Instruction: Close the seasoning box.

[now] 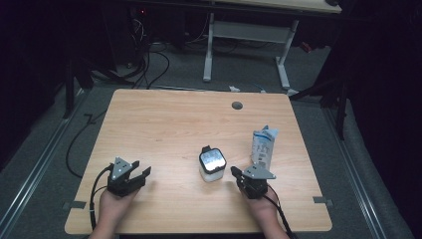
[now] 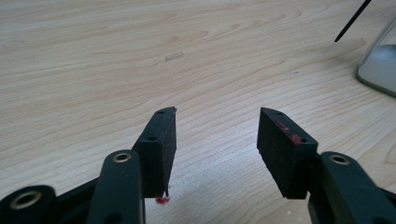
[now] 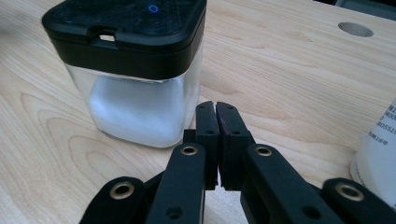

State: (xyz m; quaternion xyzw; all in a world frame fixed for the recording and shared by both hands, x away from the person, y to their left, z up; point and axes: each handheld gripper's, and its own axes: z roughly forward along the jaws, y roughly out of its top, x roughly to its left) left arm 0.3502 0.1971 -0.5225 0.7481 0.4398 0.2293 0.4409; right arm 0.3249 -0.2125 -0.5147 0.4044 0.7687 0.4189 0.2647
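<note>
A clear square jar with a black lid (image 1: 212,165) stands near the middle front of the wooden table (image 1: 164,124). Its frosted body (image 3: 135,107) rises just beyond my right gripper (image 3: 215,106), whose jaws are pressed together with nothing between them. In the high view the right gripper (image 1: 235,173) sits a short way right of the jar. A white and blue carton (image 1: 262,148) stands upright behind it, and its edge (image 3: 378,158) shows at the right. My left gripper (image 1: 142,169) rests at the front left, open (image 2: 217,128) over bare wood.
A round cable hole (image 1: 237,105) sits near the table's far edge. Beyond the table are a white desk frame (image 1: 246,45) and cables on a dark floor (image 1: 164,69). A corner of the jar (image 2: 380,65) shows at the right of the left gripper view.
</note>
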